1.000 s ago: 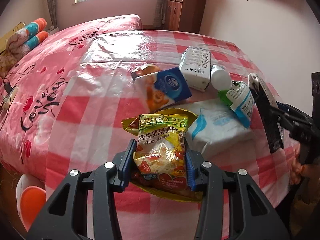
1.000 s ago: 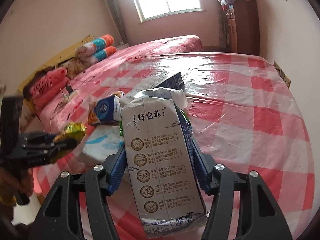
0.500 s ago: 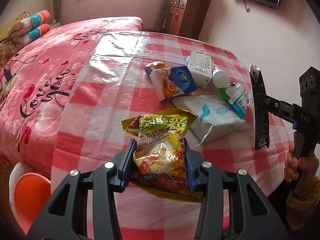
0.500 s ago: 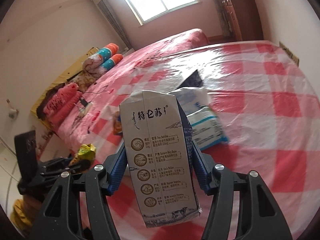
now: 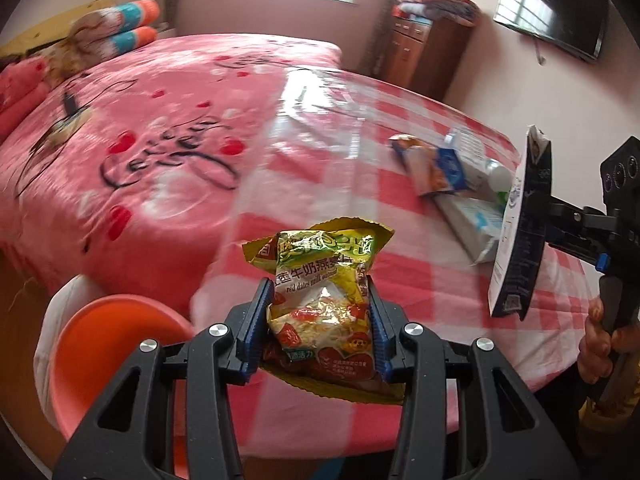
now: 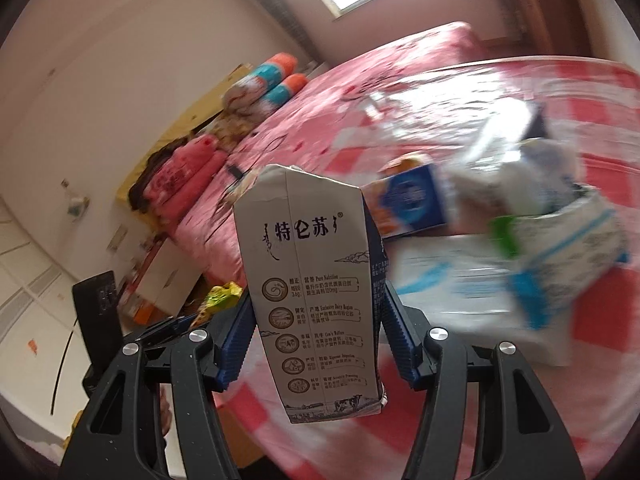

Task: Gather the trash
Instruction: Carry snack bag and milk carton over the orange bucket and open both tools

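While the left gripper [image 5: 318, 330] clamps a yellow snack packet [image 5: 324, 304] between its blue pads above the table's near edge, the right gripper [image 6: 316, 330] grips an upright grey milk carton [image 6: 316, 292] by its sides. Below and left of the packet sits an orange bin [image 5: 104, 344]. Farther back on the pink checked tablecloth [image 5: 400, 288] lie a blue biscuit box [image 5: 438, 170] and a white tissue pack [image 5: 474, 224], touching each other, with the pink bed [image 5: 168, 128] beyond.
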Tool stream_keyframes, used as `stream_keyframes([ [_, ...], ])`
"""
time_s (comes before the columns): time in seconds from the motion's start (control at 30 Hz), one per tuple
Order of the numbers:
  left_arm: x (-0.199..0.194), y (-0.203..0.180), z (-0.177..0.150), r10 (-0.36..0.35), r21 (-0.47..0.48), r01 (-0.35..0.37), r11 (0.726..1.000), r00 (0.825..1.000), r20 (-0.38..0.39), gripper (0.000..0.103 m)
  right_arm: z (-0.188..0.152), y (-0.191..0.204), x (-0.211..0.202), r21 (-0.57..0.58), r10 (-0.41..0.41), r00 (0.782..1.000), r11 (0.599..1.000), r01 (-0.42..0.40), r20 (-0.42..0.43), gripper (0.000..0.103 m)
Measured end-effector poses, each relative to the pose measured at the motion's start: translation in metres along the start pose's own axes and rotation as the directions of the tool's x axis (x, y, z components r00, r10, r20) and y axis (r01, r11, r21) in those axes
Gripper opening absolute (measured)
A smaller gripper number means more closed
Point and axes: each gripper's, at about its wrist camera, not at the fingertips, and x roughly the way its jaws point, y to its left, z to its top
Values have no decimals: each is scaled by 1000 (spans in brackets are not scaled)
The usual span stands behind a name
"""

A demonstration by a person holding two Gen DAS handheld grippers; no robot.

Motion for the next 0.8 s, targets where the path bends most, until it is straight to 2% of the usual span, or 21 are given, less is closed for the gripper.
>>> stream_keyframes([
  [0.3, -22, 72, -24, 112, -139, -111, 984, 994, -2, 45, 5, 72, 61, -65, 123, 984, 989, -133, -130, 60],
  [0.7, -26, 149, -65, 222, -308, -232, 922, 973, -68, 46, -12, 159, 144, -109, 227, 922, 956, -273, -315, 62],
  [0.73, -24, 155, -68, 238, -322, -250, 913, 968, -78, 47, -15, 162, 149, -112, 227, 918, 955, -276, -325, 66],
  [0.77, -23, 159, -70, 251, -335, -266, 904, 964, -88, 55, -19, 165, 156, -114, 227, 911, 953, -280, -344, 80],
  [0.8, -22, 166, -73, 262, -355, -280, 892, 960, -101, 64, -23, 166, 162, -112, 214, 909, 957, -269, -359, 86],
])
